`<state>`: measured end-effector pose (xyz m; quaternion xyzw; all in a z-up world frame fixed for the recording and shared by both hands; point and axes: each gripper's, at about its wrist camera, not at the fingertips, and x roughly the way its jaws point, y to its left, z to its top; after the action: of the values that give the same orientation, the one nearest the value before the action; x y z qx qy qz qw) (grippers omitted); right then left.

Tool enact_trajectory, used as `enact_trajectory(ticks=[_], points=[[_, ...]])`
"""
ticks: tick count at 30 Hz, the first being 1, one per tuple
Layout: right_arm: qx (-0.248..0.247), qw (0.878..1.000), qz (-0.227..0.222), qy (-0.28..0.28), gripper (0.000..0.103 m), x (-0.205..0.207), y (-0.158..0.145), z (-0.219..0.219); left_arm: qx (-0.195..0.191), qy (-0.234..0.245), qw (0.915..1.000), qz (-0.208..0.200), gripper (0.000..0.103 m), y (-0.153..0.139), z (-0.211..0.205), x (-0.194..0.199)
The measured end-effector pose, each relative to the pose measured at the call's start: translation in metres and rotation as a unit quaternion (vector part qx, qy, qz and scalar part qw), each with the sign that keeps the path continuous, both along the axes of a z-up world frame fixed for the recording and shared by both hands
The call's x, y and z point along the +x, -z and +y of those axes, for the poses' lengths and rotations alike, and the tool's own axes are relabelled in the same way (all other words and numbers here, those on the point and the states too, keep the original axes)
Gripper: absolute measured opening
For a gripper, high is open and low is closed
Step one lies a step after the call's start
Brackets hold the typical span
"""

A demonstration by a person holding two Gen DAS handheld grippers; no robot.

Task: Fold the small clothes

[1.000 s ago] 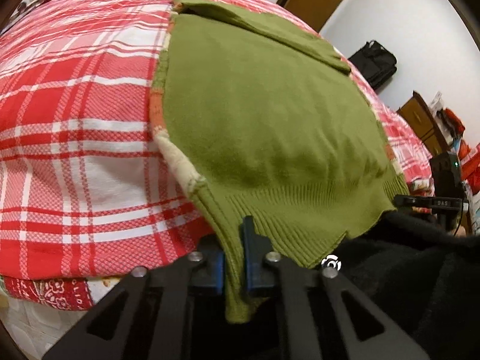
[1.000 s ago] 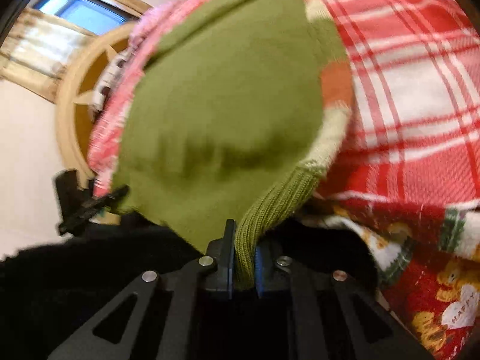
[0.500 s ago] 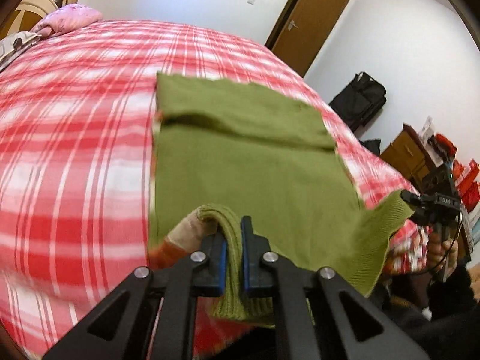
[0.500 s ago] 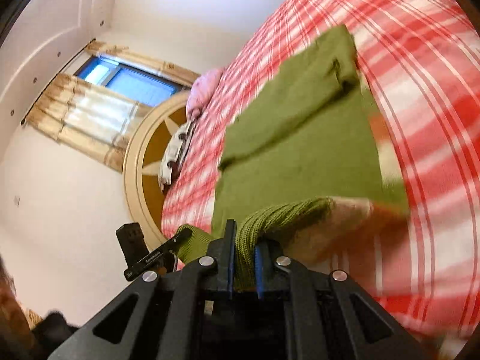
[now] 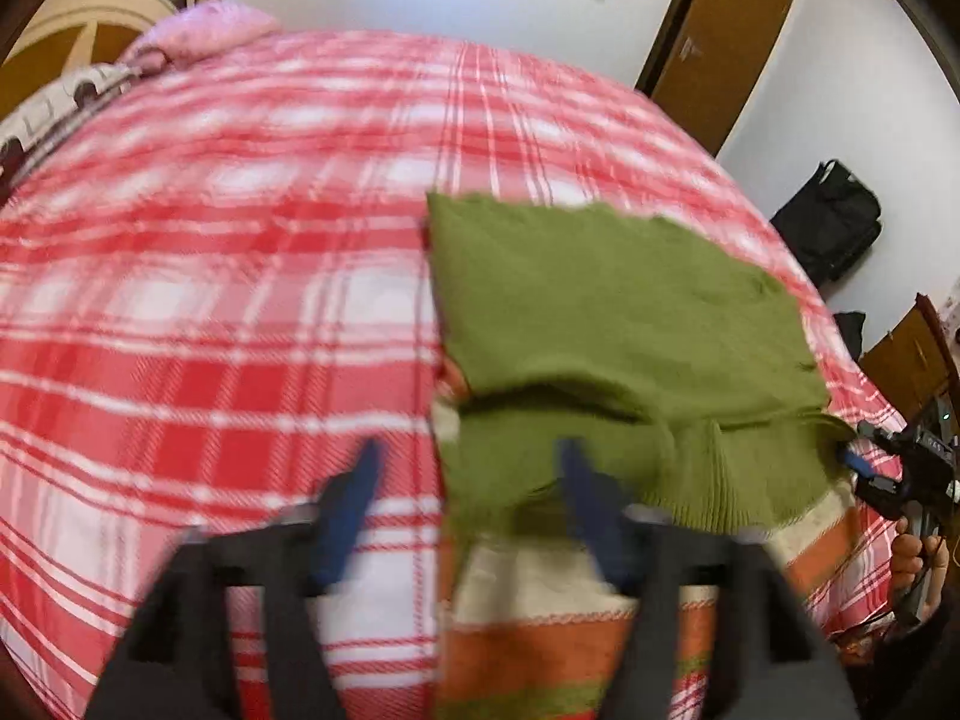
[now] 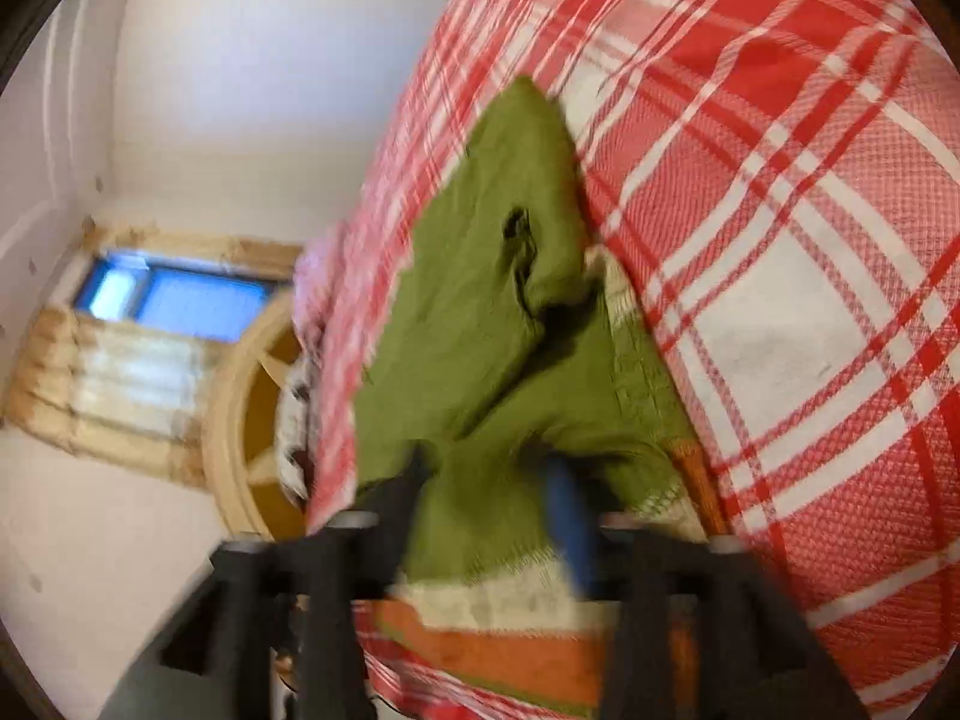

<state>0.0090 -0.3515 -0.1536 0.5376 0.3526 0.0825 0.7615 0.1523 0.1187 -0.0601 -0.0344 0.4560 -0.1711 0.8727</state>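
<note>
A bed covered with a red-and-white plaid blanket [image 5: 240, 312] fills most of the left wrist view. At the upper left of that frame lie a pink pillow [image 5: 204, 36] and a round wooden headboard [image 5: 78, 18]; a brown wooden door [image 5: 720, 42] stands in the white wall at the upper right, and a black bag [image 5: 831, 222] sits on the floor at the right edge. In the right wrist view a blue-lit window with pale curtains [image 6: 174, 300] shows at middle left.

The olive-green knitted sweater [image 5: 600, 324] lies on the blanket, right of centre in the left view, its ribbed hem folded up over the body so that a striped cream, orange and green underside shows along the bottom.

The left gripper [image 5: 468, 480] points steeply down at the bed from the bottom of its frame, its jaws opening; the left blue finger is over bare plaid, the right one over the sweater's edge, neither pressing the knit. The right gripper [image 6: 492, 480] sits at the bottom centre of its own view, blurred, its jaws also opening with the folded green edge loose between them. In the left view it appears at the far right edge, with a hand [image 5: 915, 552] holding it.
</note>
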Motion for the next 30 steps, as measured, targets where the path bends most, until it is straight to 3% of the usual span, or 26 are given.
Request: enact_trajectory(ticks=[4,7,10,12,15,18,19,21,23,30], points=[[-0.024,0.999,-0.032,0.001,0.084,-0.007,-0.020,-0.005,0.005,0.009,0.9985,-0.054,0.081,-0.014,0.012,-0.009],[-0.116,0.992,-0.045,-0.007,0.084,-0.019,-0.044,0.007,0.044,0.038,0.9946,-0.086,0.081,-0.009,0.001,-0.009],[-0.256,0.966,-0.039,-0.026,0.084,-0.025,-0.063,0.040,0.077,0.058,0.9908,-0.095,0.081,-0.001,-0.014,-0.006],[-0.317,0.947,-0.038,-0.032,0.084,-0.029,-0.068,0.055,0.083,0.066,0.9899,-0.094,0.080,0.007,-0.027,-0.001],[-0.371,0.927,-0.041,-0.041,0.084,-0.035,-0.071,0.067,0.086,0.079,0.9893,-0.088,0.077,0.020,-0.043,0.007],[-0.399,0.915,-0.031,-0.053,0.083,-0.035,-0.066,0.070,0.101,0.101,0.9858,-0.088,0.067,0.030,-0.058,0.006],[-0.403,0.913,-0.028,-0.056,0.081,-0.034,-0.064,0.068,0.106,0.106,0.9848,-0.089,0.066,0.032,-0.061,0.004],[-0.409,0.909,-0.018,-0.070,0.065,-0.027,-0.060,0.069,0.107,0.114,0.9839,-0.087,0.053,0.036,-0.065,0.002],[-0.414,0.907,-0.012,-0.079,0.064,-0.018,-0.055,0.069,0.101,0.120,0.9844,-0.080,0.047,0.039,-0.067,0.000],[-0.455,0.885,0.013,-0.097,0.064,0.014,-0.037,0.074,0.076,0.115,0.9891,-0.052,0.048,0.043,-0.061,0.008]])
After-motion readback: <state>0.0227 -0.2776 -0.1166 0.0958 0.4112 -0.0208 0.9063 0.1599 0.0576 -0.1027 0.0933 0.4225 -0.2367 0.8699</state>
